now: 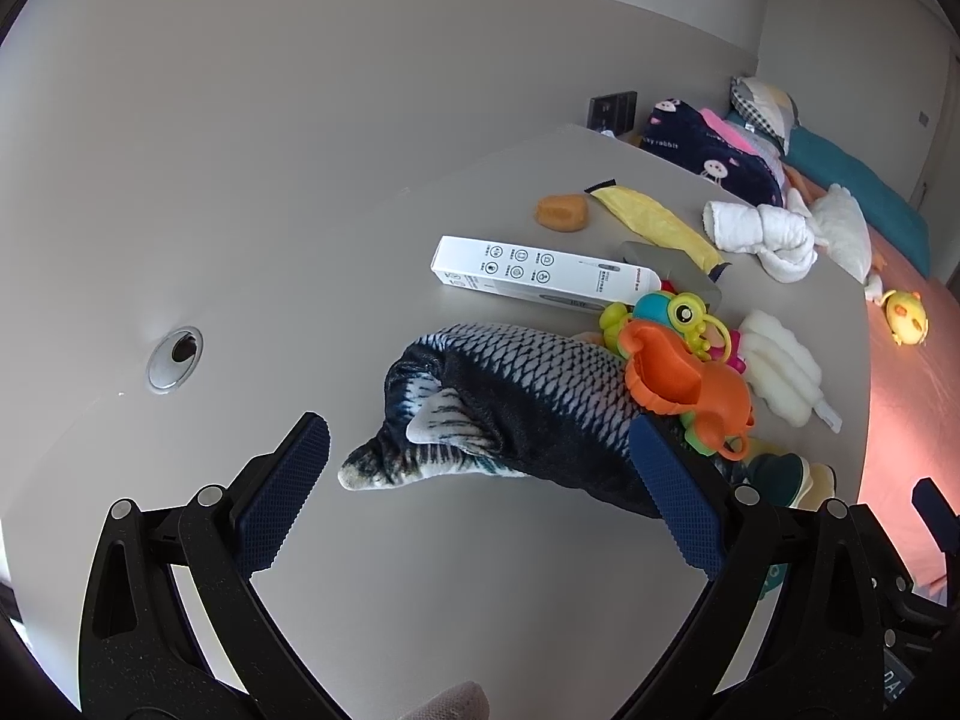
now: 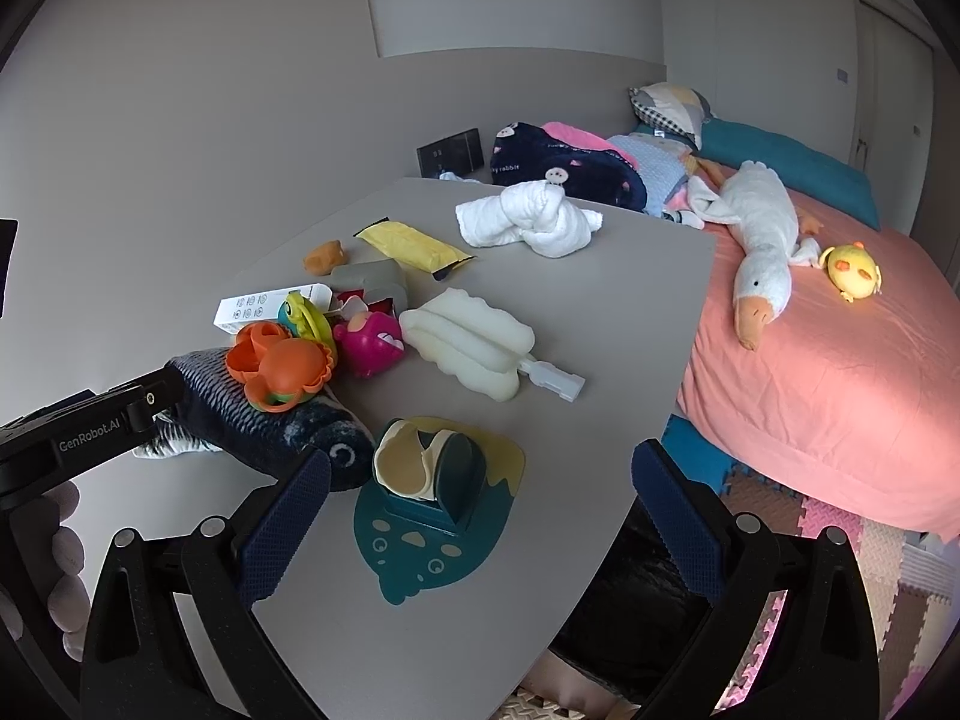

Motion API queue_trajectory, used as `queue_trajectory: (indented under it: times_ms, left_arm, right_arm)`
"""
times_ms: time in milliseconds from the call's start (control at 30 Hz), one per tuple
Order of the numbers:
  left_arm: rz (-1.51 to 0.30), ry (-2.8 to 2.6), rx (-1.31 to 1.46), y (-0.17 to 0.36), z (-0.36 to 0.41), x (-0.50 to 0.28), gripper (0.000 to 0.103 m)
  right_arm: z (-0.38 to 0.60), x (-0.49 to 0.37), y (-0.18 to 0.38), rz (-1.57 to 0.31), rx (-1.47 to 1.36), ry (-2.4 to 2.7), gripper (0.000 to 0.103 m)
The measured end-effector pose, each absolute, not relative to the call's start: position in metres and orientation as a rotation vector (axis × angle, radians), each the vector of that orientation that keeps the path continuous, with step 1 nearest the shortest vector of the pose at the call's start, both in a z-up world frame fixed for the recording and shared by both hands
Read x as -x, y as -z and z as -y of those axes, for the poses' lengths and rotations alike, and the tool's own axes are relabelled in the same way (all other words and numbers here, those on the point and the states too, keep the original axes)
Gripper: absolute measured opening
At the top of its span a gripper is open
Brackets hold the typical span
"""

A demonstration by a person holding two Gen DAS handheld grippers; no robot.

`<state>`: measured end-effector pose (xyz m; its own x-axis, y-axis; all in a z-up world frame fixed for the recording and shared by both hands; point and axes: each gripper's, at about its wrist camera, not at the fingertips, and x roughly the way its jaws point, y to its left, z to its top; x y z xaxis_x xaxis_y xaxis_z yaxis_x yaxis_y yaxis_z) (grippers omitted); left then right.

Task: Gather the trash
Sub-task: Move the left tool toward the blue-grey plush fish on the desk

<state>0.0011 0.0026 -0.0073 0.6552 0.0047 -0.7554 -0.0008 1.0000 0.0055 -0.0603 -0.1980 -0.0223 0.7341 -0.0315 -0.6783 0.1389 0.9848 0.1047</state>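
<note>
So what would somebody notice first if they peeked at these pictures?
Probably the big plush fish lying on the table between the open left gripper, with bright orange plastic toys piled on it. Then the white goose stretched out on the pink bed.

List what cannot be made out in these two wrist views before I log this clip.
- Fish plush: head hidden in the left wrist view behind the orange toy and a tong finger.
- White box: print too small to read in either view.
- Dark bag below the table edge, right wrist view: contents unclear, cut off by the right tongs.
- Which items count as trash: undeterminable.
</note>
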Motion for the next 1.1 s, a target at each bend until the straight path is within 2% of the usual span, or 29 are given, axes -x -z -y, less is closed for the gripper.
queue_trajectory:
  times_ms: [1100]
  left_arm:
    - [-0.872,-0.015,-0.008,0.0089,-0.0046,-0.0042,0.097]
  right_arm:
    - [0.2017,0.066,0.0275,-0.74,-0.157,0.102,0.1]
